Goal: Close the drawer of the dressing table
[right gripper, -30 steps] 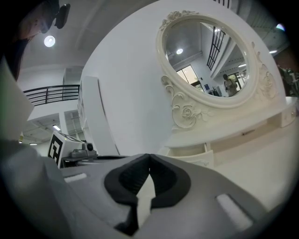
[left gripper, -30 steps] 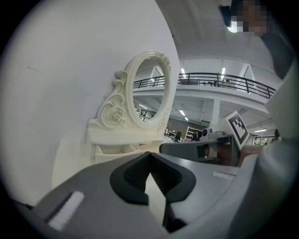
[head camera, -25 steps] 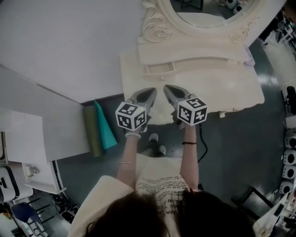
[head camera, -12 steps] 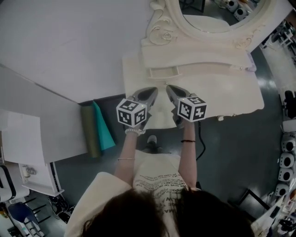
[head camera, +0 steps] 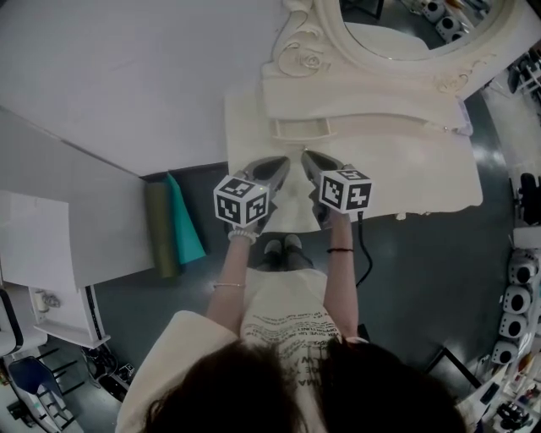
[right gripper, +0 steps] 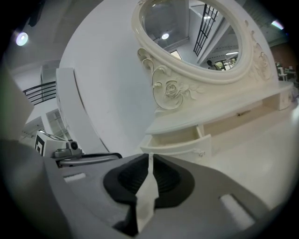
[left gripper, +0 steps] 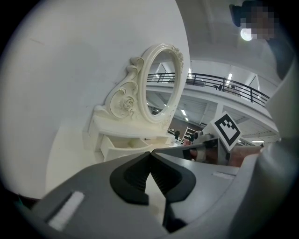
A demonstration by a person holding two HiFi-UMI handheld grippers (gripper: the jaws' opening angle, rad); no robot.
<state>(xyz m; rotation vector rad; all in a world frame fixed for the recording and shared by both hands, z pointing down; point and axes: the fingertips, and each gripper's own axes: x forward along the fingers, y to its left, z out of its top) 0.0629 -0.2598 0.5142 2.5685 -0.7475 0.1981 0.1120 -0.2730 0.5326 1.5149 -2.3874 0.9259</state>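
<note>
The head camera looked steeply down from high behind the fingers point(head camera: 269, 173) onto the dressing table point(head camera: 406, 169). Each gripper camera sat close behind its own fingers, facing forward past their tips; all three views shared the drawer point(head camera: 300, 128) and mirror point(head camera: 406, 25) beyond the fingertips.

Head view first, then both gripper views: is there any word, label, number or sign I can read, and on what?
Shirt: rows of dark print, too small and blurred to read.
Marker cubes: black-and-white square patterns only, no letters or digits.
Dressing table: no label or text shows in any view.
</note>
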